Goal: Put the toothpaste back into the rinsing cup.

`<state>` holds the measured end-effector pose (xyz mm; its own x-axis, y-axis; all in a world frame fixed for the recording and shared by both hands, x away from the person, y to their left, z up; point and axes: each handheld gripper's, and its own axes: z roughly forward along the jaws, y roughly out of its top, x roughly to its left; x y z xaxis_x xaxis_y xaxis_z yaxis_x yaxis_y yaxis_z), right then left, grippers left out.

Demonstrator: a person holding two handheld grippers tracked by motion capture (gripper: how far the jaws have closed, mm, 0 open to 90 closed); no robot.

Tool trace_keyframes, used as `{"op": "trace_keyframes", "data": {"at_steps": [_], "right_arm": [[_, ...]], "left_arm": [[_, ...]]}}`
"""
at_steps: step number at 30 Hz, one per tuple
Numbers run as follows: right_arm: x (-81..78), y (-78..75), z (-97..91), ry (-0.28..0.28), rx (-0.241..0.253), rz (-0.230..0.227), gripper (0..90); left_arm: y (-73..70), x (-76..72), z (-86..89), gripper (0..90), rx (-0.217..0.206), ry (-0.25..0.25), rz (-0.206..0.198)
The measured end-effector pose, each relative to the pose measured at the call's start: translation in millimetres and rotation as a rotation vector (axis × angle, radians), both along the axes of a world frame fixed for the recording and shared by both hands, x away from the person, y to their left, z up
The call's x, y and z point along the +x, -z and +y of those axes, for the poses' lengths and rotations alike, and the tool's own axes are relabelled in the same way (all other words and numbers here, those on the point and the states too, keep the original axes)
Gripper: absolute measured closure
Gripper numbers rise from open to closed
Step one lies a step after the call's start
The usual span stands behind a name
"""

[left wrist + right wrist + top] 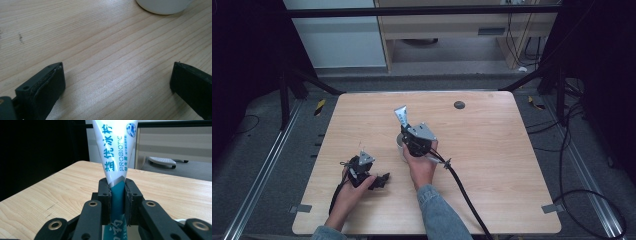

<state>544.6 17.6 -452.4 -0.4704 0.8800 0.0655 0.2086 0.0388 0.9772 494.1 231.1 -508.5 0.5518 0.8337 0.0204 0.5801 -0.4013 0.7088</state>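
A white and teal toothpaste tube (pixel 117 152) with blue lettering stands upright between the jaws of my right gripper (pixel 117 195), which is shut on its lower, teal part. In the high view the tube (pixel 401 117) rises from the right gripper (pixel 408 134) near the table's middle, its flat crimped end up. Just under it a white cup (pixel 401 149) stands on the table. My left gripper (pixel 381 180) rests low on the table at the front left, jaws wide open on bare wood (pixel 117 75). The cup's base (pixel 162 6) lies ahead of it.
The light wooden table (pixel 492 165) has a small dark round disc (pixel 459 104) near its far edge. A thick black cable (pixel 464 195) trails from the right gripper toward the front edge. Dark frames and floor cables surround the table.
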Motion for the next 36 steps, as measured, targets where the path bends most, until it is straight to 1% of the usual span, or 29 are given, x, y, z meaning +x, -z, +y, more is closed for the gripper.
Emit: {"op": "trace_keyframes", "data": {"at_steps": [8,20,29,33,36], "right_arm": [[-1.4,4.1,-0.6,0.001,0.004,0.016,77.7],[-2.9,3.6,-1.7,-0.006,-0.005,0.013,77.5],[-2.4,2.3,-3.8,-0.005,-0.002,0.025,77.3],[-0.7,1.1,-4.8,-0.005,0.003,0.041,77.1],[-0.4,0.6,-5.1,-0.005,-0.003,0.042,77.0]], "left_arm": [[0.0,0.0,0.0,0.0,0.0,0.0,0.0],[0.0,0.0,0.0,0.0,0.0,-0.001,0.0],[0.0,0.0,0.0,0.0,0.0,-0.001,0.0],[0.0,0.0,0.0,0.0,0.0,0.0,0.0],[0.0,0.0,0.0,0.0,0.0,0.0,0.0]]}}
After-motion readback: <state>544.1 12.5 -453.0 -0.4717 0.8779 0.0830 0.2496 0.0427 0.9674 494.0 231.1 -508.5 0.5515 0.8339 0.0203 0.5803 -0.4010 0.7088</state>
